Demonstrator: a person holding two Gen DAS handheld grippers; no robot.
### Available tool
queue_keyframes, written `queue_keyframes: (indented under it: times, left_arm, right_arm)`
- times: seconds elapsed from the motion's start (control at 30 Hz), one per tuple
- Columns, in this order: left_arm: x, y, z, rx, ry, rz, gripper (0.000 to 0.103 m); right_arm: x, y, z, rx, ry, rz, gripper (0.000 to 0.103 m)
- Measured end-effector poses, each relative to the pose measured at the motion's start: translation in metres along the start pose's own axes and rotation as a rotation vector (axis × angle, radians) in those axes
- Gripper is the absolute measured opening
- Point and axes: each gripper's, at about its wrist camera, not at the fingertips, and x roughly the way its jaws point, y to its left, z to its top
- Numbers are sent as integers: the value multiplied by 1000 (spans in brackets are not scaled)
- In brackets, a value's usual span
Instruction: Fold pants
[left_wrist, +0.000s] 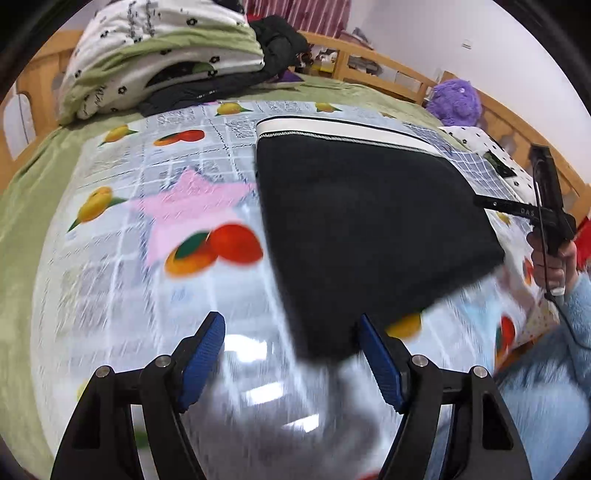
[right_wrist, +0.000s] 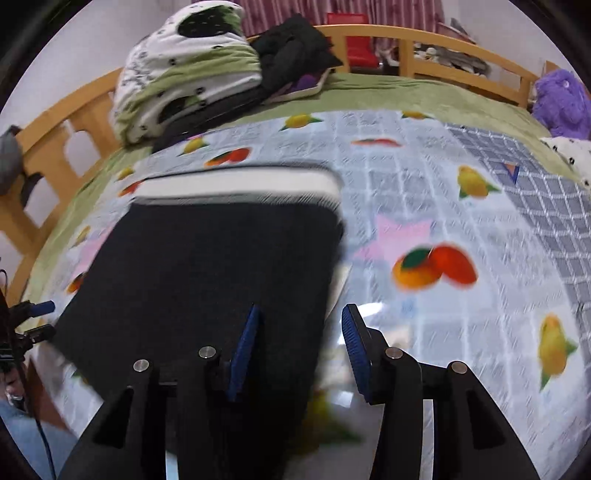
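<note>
I see the folded black pants (left_wrist: 369, 236) on the bed's fruit-print sheet (left_wrist: 122, 280), ahead-right of my left gripper (left_wrist: 291, 363), ahead-left of my right gripper (right_wrist: 299, 347); both jaws gape empty.

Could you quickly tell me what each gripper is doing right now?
Left gripper: open, holding nothing.
Right gripper: open, over the folded black pants with white waistband, gripping nothing.

Wooden-railed bed (right_wrist: 51, 147), fruit-print sheet (left_wrist: 122, 229), folded dark pants (left_wrist: 362, 221), piled bedding (left_wrist: 155, 62), purple plush (left_wrist: 456, 101)
</note>
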Motion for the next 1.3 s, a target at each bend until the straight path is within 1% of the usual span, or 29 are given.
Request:
queue_keyframes:
  times: [0.07,0.13,0.2,0.3,0.37,0.4,0.47,0.53,0.57,0.6,0.63,0.67,0.7,0.73,0.77,0.8,0.83,0.87,0.9,0.97,1.0,1.07,1.1,1.17,1.2,1.27,1.3]
  left_arm:
    - [0,-3,-8,20,17,48,65]
    - [3,-6,-11,25,28,61,53]
    - [11,-15,-10,57,35,77,48]
    - [20,-35,-11,171,40,147,48]
    - [25,-42,-10,201,46,174,46]
    - [27,-46,-9,216,45,185,42]
    - [31,-52,-6,247,29,209,37]
    - [33,-60,-2,275,2,245,16]
    - [29,-60,-1,259,-30,264,14]
    - [19,-55,1,192,-86,228,13]
    - [12,-46,2,125,-118,176,12]
    - [8,-37,2,58,-131,128,12]
    - [12,-27,0,5,-115,96,12]
    - [18,-23,-4,-13,-90,98,13]
    - [27,-22,-10,-13,-60,111,13]
    - [30,-24,-17,1,-59,122,13]
    - [27,-28,-20,22,-75,134,15]
    - [24,-30,-22,35,-69,142,16]
    - [19,-30,-22,32,-51,137,18]
    - [8,-25,-25,2,-26,118,24]
    - [2,-22,-27,-10,-24,120,27]
    - [-13,-14,-29,-26,-49,112,27]
    - [-22,-8,-27,-48,-72,95,27]
    - [-32,1,-18,-107,-119,52,31]
    - [-32,3,-8,-134,-136,23,33]
    - [-25,-5,11,-137,-149,1,33]
    - [-18,-11,19,-117,-153,1,33]
  right_arm:
    - [-5,5,-15,-1,11,9,47]
    - [-8,8,-27,9,15,3,46]
    - [-11,7,-36,44,16,6,46]
    - [-14,-2,-43,132,16,44,46]
    - [-15,-5,-49,179,19,64,47]
    - [-15,-5,-50,185,17,66,47]
    - [-14,-2,-51,175,16,62,47]
    - [-12,4,-51,149,17,48,46]
    - [-12,6,-50,131,13,32,46]
    - [-12,7,-50,124,12,28,46]
    - [-12,7,-51,122,12,27,46]
    - [-11,6,-51,123,12,29,46]
    - [-10,5,-52,124,15,34,46]
    - [-9,5,-53,124,20,35,47]
    - [-6,4,-54,121,30,34,48]
    - [-4,4,-55,117,37,33,50]
    - [-4,5,-56,106,42,31,50]
    - [-6,6,-55,93,43,28,50]
    - [-9,7,-53,78,43,26,50]
    - [-18,8,-51,53,26,27,50]
    - [-23,10,-50,43,10,22,50]
    - [-34,13,-46,23,-33,30,50]
    - [-38,14,-45,20,-49,38,50]
    - [-43,17,-41,24,-92,60,50]
    - [-42,18,-39,29,-103,69,50]
    - [-30,23,-37,20,-83,72,50]
    - [-22,25,-37,9,-61,57,50]
